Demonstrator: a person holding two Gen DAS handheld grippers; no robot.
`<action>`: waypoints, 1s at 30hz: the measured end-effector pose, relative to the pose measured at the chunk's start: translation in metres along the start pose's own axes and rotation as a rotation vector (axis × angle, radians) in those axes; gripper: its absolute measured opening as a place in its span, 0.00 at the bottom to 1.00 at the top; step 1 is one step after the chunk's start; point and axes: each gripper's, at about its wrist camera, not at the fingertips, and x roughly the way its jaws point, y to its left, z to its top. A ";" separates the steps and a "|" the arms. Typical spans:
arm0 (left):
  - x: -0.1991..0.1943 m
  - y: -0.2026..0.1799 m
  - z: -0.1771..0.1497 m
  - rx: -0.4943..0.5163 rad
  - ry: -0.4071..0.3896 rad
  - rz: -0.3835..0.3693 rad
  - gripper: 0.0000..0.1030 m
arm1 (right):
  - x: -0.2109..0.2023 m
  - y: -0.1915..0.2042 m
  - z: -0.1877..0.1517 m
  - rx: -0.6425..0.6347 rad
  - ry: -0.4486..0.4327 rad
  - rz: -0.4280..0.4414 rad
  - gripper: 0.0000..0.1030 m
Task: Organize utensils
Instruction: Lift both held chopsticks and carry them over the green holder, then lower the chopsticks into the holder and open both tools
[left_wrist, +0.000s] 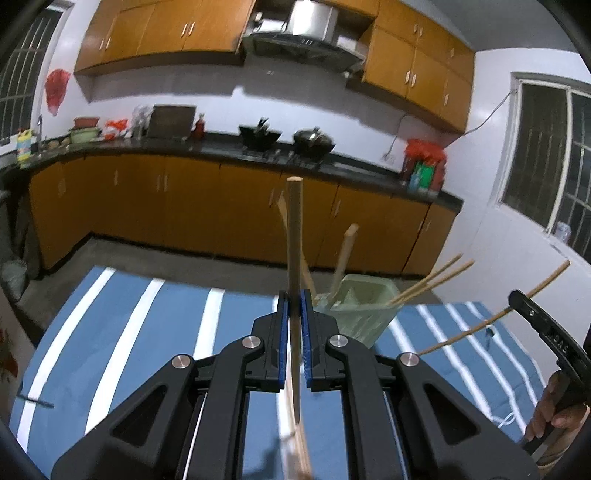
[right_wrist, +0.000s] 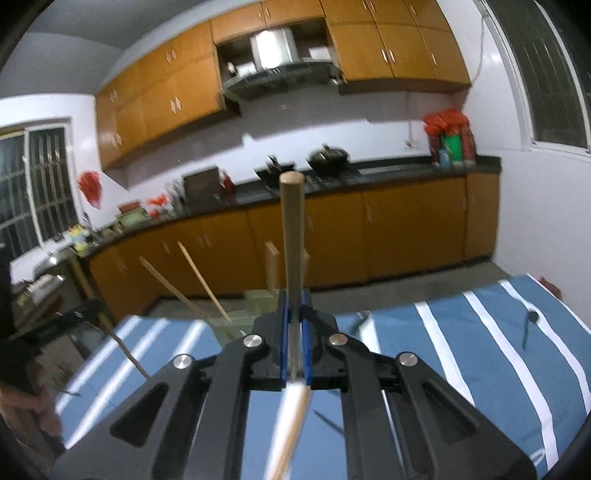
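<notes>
My left gripper (left_wrist: 294, 295) is shut on a wooden chopstick (left_wrist: 294, 236) that points up and away, just left of a pale green utensil holder (left_wrist: 364, 310). The holder stands on the blue striped tablecloth (left_wrist: 155, 325) and holds several wooden utensils and chopsticks (left_wrist: 430, 282). My right gripper (right_wrist: 294, 295) is shut on another wooden chopstick (right_wrist: 291, 236), held above the cloth with the green holder (right_wrist: 255, 306) just beyond and left of it. The right gripper also shows at the right edge of the left wrist view (left_wrist: 546, 332), gripping its chopstick (left_wrist: 480, 325).
A dark spoon-like utensil (right_wrist: 529, 325) lies on the cloth at the right. A thin dark utensil (left_wrist: 35, 401) lies near the cloth's left edge. Orange kitchen cabinets and a dark counter (left_wrist: 221, 147) with woks run along the far wall. A bare floor strip separates table and cabinets.
</notes>
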 end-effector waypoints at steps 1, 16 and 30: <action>-0.003 -0.005 0.006 0.004 -0.017 -0.010 0.07 | -0.004 0.005 0.010 -0.001 -0.026 0.022 0.08; 0.028 -0.065 0.071 0.044 -0.277 -0.021 0.07 | 0.056 0.037 0.054 -0.078 -0.064 0.039 0.08; 0.089 -0.050 0.039 0.010 -0.139 0.001 0.28 | 0.091 0.027 0.032 -0.053 0.022 0.016 0.21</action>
